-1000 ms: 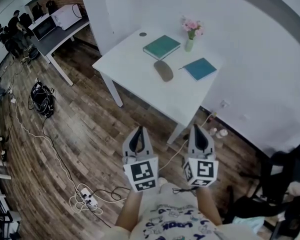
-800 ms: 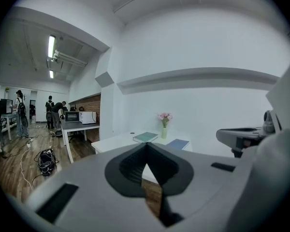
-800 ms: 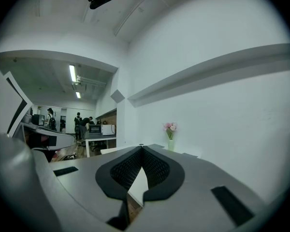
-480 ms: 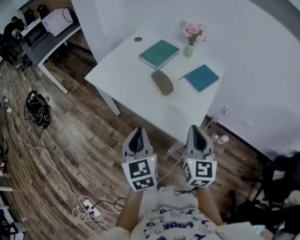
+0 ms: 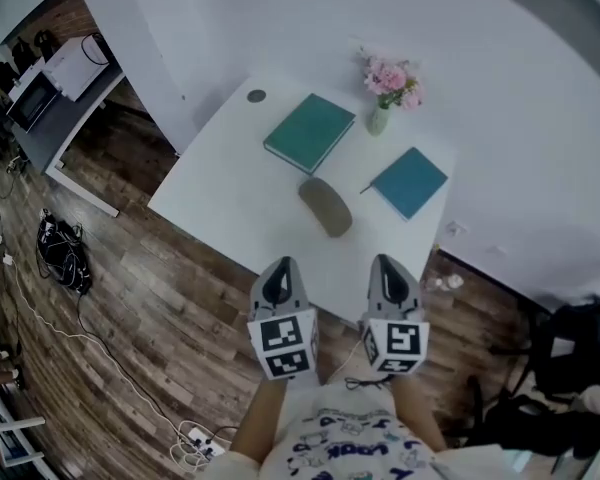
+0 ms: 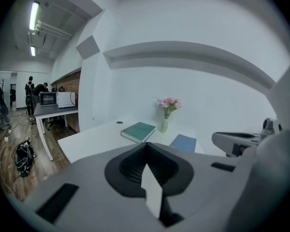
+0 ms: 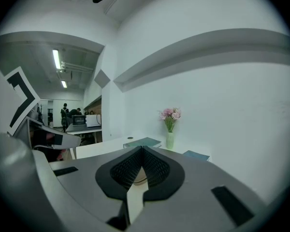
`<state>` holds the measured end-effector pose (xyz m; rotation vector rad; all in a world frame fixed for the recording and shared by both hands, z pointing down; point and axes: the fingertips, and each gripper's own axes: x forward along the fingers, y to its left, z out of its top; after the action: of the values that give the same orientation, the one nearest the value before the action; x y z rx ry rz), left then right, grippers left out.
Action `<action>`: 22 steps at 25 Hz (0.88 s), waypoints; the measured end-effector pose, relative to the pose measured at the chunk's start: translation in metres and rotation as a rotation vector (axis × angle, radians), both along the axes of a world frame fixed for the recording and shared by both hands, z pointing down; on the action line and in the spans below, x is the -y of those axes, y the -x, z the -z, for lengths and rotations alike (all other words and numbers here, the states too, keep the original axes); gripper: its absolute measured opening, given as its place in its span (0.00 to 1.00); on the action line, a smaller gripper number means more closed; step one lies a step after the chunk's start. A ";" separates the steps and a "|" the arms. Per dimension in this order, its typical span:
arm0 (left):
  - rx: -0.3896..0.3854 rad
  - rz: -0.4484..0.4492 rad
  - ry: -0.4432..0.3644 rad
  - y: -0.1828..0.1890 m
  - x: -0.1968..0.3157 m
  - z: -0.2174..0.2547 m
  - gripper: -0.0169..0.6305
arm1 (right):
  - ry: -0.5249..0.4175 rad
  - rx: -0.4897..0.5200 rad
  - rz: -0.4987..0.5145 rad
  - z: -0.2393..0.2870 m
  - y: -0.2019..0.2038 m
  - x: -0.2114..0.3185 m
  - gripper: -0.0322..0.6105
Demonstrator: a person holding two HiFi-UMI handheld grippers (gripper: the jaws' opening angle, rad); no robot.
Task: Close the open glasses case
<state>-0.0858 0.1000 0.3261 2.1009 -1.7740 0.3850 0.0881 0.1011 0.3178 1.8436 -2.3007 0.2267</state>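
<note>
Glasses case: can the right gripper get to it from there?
Probably, once it moves closer. The right gripper, jaws shut, hangs short of the glasses case, and only bare table lies between them; nothing blocks the way.

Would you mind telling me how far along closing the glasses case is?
Nothing looks done: the glasses case lies on the white table between two teal books, untouched. In hand: nothing; left gripper and right gripper are both shut, empty, short of the case. Left: reach it and shut its lid.
</note>
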 end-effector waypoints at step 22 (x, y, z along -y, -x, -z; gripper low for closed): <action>-0.266 -0.330 0.389 -0.036 0.124 -0.098 0.20 | 0.434 0.004 -0.063 -0.124 0.039 0.053 0.05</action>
<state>-0.0499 -0.0239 0.4246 2.0427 -1.1040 0.4684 0.0489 0.0482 0.4420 1.6882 -1.9934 0.6789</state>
